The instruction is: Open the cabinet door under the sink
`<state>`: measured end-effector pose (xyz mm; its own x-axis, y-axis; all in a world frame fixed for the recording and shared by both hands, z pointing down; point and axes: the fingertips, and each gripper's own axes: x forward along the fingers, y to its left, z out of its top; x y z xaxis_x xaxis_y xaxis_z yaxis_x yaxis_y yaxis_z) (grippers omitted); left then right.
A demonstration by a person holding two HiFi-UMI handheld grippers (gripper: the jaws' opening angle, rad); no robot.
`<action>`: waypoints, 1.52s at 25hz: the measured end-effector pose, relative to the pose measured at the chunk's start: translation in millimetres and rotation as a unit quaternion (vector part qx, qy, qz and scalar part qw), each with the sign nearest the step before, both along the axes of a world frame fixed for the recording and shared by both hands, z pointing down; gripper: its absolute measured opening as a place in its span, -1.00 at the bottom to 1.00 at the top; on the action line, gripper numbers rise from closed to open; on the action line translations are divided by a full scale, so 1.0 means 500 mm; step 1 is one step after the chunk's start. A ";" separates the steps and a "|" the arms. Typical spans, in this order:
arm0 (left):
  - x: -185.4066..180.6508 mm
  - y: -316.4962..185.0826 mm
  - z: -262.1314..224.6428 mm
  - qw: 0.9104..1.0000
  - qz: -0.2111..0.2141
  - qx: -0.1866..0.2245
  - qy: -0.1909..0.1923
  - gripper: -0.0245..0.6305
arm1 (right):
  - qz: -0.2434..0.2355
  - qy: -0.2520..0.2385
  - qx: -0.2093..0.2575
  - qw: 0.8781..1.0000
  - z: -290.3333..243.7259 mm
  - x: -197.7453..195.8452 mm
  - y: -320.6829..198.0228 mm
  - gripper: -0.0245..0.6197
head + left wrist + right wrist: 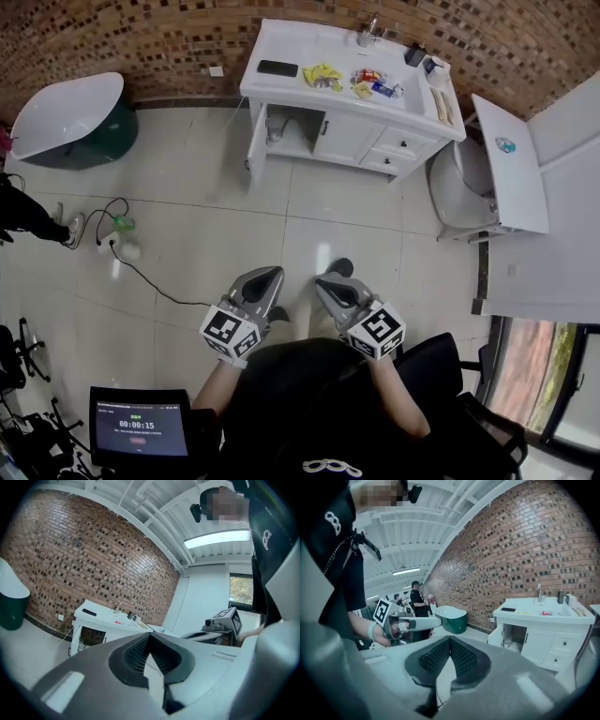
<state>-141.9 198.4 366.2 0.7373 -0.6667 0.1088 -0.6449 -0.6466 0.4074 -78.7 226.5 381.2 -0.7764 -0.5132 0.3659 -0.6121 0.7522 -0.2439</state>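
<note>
Your left gripper (265,279) and right gripper (330,284), jaws together and empty, held side by side, pointing toward the distant sink cabinet (347,136).

The head view looks steeply down from above the person (328,412), with the distant sink cabinet (352,131) at top centre. Both gripper views look across the room along their jaws. Each shows that cabinet small: lower left in the left gripper view, right of centre in the right gripper view.
</note>
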 end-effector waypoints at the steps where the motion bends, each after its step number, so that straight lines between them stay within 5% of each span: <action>1: -0.005 0.024 -0.010 1.000 0.002 0.003 -0.001 -0.88 | -0.002 -0.001 0.005 1.000 -0.013 -0.015 0.025 -0.96; 10: -0.021 0.136 -0.065 1.000 -0.005 0.021 -0.003 -0.88 | -0.010 -0.009 0.043 0.999 -0.079 -0.056 0.125 -0.96; 38: 0.045 0.250 -0.043 0.999 0.026 0.009 -0.023 -0.88 | 0.013 -0.014 0.036 0.999 -0.065 0.004 0.224 -0.96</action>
